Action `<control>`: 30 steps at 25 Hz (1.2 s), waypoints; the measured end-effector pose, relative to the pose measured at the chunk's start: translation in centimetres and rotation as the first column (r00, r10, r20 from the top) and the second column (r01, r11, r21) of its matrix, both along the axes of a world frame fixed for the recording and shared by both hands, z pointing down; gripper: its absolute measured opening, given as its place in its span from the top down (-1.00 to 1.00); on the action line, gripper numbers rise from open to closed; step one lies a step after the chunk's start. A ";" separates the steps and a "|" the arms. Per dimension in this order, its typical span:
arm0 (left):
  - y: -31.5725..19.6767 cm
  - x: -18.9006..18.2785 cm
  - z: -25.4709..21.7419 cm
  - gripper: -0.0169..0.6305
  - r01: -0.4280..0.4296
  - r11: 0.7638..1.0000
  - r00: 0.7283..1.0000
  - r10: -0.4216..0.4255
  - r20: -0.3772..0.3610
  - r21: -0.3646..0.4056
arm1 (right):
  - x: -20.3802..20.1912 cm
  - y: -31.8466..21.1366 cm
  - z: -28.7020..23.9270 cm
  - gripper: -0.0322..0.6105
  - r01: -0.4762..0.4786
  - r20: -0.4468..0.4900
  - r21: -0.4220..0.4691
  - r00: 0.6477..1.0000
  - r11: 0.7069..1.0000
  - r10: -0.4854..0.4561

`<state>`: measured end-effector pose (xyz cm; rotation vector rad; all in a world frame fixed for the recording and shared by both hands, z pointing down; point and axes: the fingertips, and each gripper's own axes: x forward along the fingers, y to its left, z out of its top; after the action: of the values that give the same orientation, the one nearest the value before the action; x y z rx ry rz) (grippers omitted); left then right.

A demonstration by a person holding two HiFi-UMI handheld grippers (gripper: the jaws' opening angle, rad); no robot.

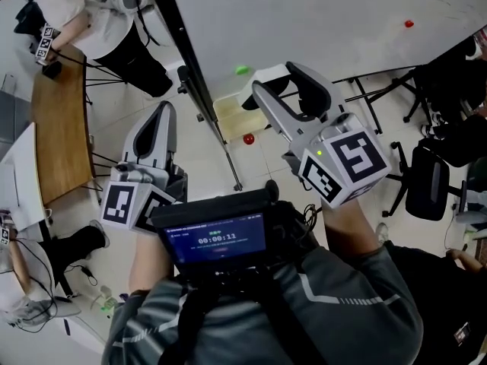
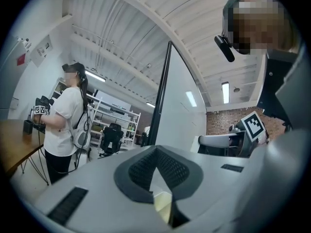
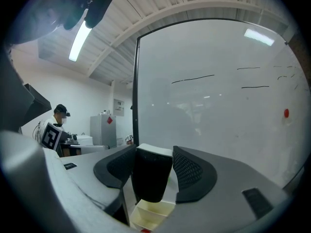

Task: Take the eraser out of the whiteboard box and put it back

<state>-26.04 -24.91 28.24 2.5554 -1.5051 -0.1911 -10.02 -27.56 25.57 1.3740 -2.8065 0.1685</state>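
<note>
My right gripper (image 3: 154, 165) is shut on the eraser (image 3: 151, 174), a black block with a white top, held upright between the pads. It hangs just above the cream whiteboard box (image 3: 147, 216), whose open compartments show below. In the head view the right gripper (image 1: 275, 79) reaches toward the whiteboard (image 1: 327, 21), over the box (image 1: 230, 117) at the board's foot. My left gripper (image 1: 163, 111) is held lower left, apart from the box. Its fingers (image 2: 165, 168) meet at the tips with nothing between them; a bit of the box (image 2: 163, 204) shows behind them.
The whiteboard's black frame and stand leg (image 1: 213, 120) run between the grippers. A green magnet (image 1: 242, 70) and a red magnet (image 1: 409, 23) sit on the board. A red object (image 1: 249, 138) lies by the box. Left: a wooden table (image 1: 61, 120) and a person (image 1: 84, 6). Right: an office chair (image 1: 426, 181).
</note>
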 end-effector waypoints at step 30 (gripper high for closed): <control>0.0 -1.0 11.9 0.84 0.036 0.973 0.998 -0.025 0.051 -0.226 | -1.9 0.0 14.3 0.07 -0.063 -0.142 -0.103 0.989 0.993 0.048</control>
<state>-27.01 -24.87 40.15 2.3733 -1.4883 0.0377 -11.94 -27.60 39.90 1.3832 -2.6076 0.2118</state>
